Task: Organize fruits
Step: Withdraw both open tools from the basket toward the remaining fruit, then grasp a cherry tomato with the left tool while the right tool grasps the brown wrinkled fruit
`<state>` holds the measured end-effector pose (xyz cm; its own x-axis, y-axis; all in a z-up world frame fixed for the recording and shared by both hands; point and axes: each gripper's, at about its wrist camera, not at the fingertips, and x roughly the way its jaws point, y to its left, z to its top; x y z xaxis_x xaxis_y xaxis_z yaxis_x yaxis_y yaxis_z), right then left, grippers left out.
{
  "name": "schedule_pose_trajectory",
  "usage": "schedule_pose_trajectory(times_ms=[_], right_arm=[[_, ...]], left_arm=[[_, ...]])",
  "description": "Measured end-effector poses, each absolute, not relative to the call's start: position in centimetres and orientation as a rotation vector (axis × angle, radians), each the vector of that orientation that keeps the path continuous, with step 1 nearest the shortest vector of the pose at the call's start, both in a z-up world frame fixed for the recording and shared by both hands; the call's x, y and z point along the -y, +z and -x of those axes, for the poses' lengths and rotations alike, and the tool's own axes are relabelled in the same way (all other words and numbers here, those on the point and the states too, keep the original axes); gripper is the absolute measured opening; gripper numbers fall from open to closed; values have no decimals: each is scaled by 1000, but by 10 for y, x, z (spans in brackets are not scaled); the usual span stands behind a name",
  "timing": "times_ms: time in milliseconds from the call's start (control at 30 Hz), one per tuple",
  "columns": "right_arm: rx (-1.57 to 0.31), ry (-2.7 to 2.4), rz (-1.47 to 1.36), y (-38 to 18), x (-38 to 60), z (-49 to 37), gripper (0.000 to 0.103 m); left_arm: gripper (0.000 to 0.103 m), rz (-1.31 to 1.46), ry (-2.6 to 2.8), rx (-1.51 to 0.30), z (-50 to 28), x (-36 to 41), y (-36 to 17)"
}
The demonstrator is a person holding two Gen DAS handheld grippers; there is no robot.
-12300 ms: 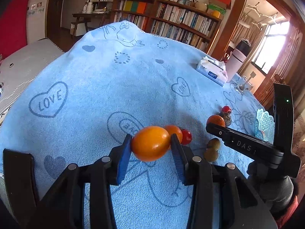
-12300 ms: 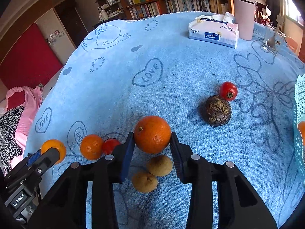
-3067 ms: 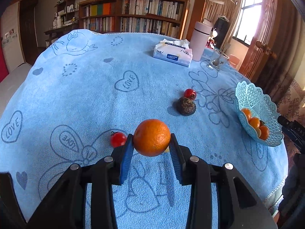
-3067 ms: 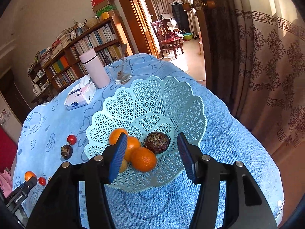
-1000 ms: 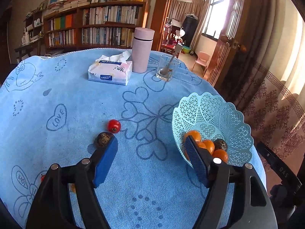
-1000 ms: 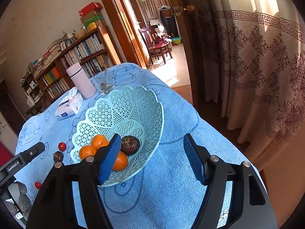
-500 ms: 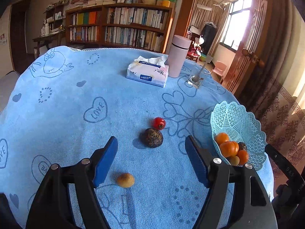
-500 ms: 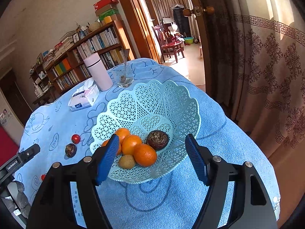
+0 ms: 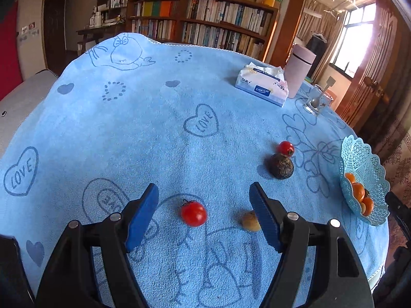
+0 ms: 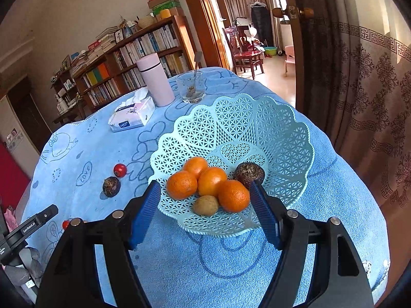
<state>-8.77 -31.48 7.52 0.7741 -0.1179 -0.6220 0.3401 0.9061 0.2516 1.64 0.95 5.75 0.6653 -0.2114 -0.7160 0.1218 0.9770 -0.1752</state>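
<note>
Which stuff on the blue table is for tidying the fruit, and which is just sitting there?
For the job:
basket with four oranges, a small brown fruit and a dark fruit
two tomatoes
dark wrinkly fruit
little brown fruit

Just sitting there:
tissue pack
pink flask
glass with spoon

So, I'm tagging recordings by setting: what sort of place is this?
Most likely a living or dining room in a home: a packed bookshelf along the wall, a table under a blue cartoon towel, and a tissue pack beside a fruit basket.
</note>
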Motion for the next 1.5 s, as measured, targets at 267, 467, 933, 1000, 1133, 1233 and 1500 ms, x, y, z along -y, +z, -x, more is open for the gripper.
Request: schedule_pose_trajectory(times_ms=[267, 467, 933, 1000, 1133, 1233, 1500], right_arm=[[-666, -215, -330, 73, 293, 83, 73], [-685, -186, -306, 71, 278, 80, 73], [-758, -49, -232, 59, 228, 58, 73], [-773, -24, -224, 57, 221, 52, 73], [-807, 25, -224, 51, 208, 38, 73], [-823, 49, -213, 49, 198, 23, 73], [-869, 89, -169, 39, 172, -28, 73]], left_arm=[[61, 120, -186, -870, -17, -19, 33], [48, 129, -197, -904, -22, -17, 17], [28, 102, -174, -834, -17, -22, 22], [28, 108, -165, -820, -15, -27, 26], [28, 125, -150, -802, -14, -38, 33], [28, 132, -146, -794, -11, -44, 36], [28, 145, -135, -784, -7, -55, 39]])
